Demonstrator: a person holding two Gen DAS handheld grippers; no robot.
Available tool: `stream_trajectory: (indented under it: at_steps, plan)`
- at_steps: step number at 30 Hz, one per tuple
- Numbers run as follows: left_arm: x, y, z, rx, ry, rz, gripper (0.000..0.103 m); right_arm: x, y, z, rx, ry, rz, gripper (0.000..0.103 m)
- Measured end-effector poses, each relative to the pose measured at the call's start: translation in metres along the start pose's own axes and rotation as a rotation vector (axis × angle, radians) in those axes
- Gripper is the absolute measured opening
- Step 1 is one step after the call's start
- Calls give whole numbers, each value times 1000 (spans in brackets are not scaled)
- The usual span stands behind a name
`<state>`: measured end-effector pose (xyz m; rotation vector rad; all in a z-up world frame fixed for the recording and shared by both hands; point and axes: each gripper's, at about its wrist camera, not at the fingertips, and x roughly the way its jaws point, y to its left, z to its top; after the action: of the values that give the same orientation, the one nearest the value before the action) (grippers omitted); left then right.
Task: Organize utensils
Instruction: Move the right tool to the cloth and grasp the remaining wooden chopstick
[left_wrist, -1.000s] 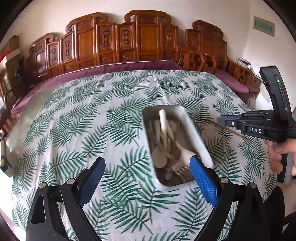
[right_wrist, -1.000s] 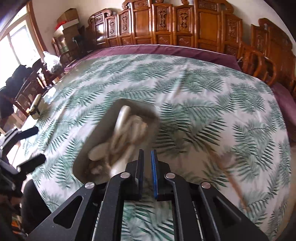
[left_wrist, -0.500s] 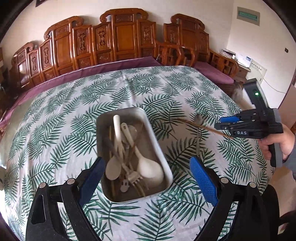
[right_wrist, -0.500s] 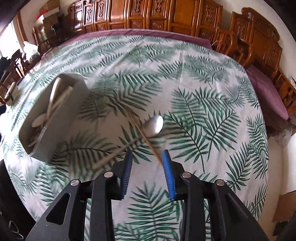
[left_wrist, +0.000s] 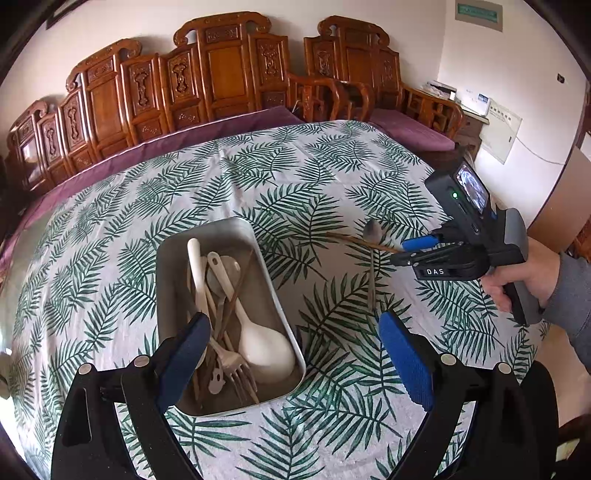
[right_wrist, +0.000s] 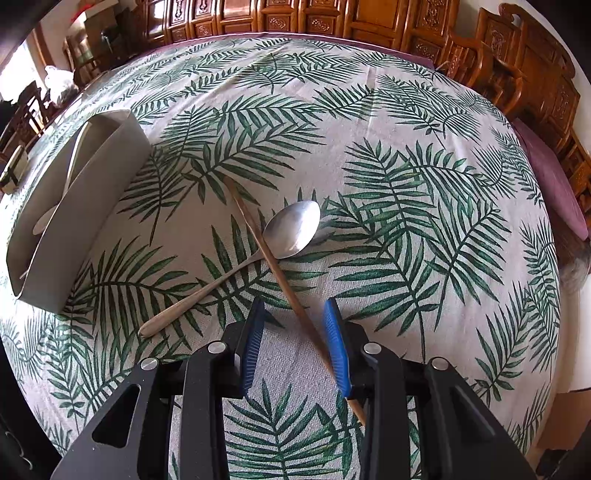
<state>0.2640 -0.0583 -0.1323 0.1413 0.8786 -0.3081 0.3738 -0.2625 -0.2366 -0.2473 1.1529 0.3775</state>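
A metal tray on the leaf-print tablecloth holds a white ladle, a fork and several other utensils. To its right a metal spoon lies on the cloth with a wooden chopstick crossed over it. My right gripper is open, low over the near end of the chopstick, which passes between its fingers. It also shows in the left wrist view. My left gripper is open and empty, above the near end of the tray.
The tray also shows at the left of the right wrist view. Carved wooden chairs stand along the table's far side. A purple underlayer shows at the far edge. The table drops off at the right.
My right gripper has opened wider and come down around the chopstick's near end. The left gripper has shifted slightly right, so the tray sits further left in its view.
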Motion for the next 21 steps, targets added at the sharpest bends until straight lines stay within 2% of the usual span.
stream_trajectory:
  at_steps: [1,3,7,13,21]
  plan:
    - [1,-2,1,3,2,0,89,0,1,-1,-8,-3,6,21]
    - [4,-5,1,6,6,-1,89,-2,3,-3,-17,-3,16,8]
    - [12,-15,4,20,18,-6,89,-8,6,-15,3,-23,32,6]
    - [25,-30,6,44,32,-23,89,-39,7,-40,91,-120,54,6]
    - [46,-51,14,74,48,-55,89,-59,-15,-71,215,-133,35,6]
